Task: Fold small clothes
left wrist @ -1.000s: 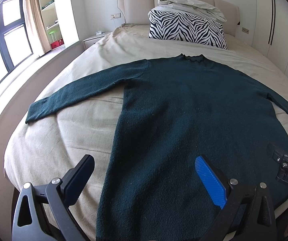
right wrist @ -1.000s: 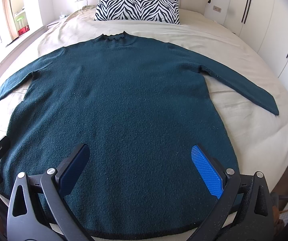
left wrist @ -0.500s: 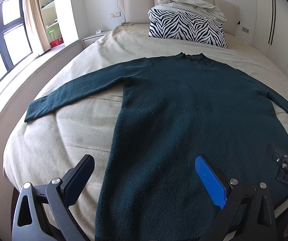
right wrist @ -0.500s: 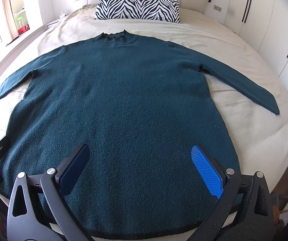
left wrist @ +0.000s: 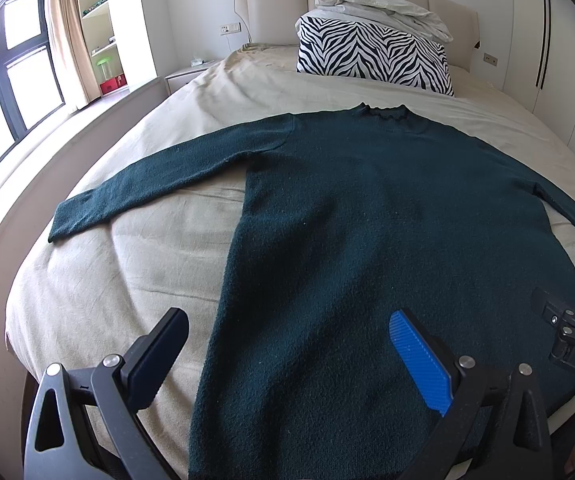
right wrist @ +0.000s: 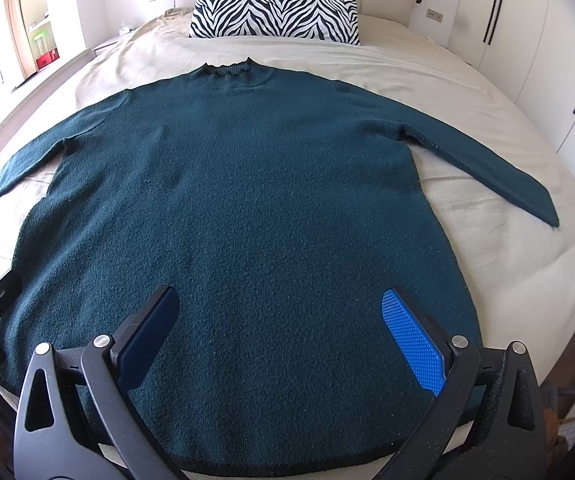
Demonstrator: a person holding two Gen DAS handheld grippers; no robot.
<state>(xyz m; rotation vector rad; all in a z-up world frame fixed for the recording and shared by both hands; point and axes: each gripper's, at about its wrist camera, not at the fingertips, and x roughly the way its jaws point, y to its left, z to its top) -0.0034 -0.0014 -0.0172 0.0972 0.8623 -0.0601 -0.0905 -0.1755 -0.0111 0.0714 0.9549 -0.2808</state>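
Sweater (right wrist: 239,208) lies flat on the bed (right wrist: 507,264), collar toward the zebra pillow (right wrist: 275,12); both tongs, left (left wrist: 291,356) and right (right wrist: 283,336), hover apart, and pinching one knit layer could drag it crooked.

This is a bedroom in a home. A wide bed (left wrist: 135,216) with a beige sheet fills the view, its padded headboard (left wrist: 271,8) against the far wall. A zebra-striped pillow (right wrist: 275,10) and a bundled blanket (left wrist: 379,4) lie at the head edge. A bedside table (left wrist: 185,76), curtain (left wrist: 67,28), window (left wrist: 19,52), shelves (left wrist: 95,4) and wardrobe doors (right wrist: 527,52) surround it.
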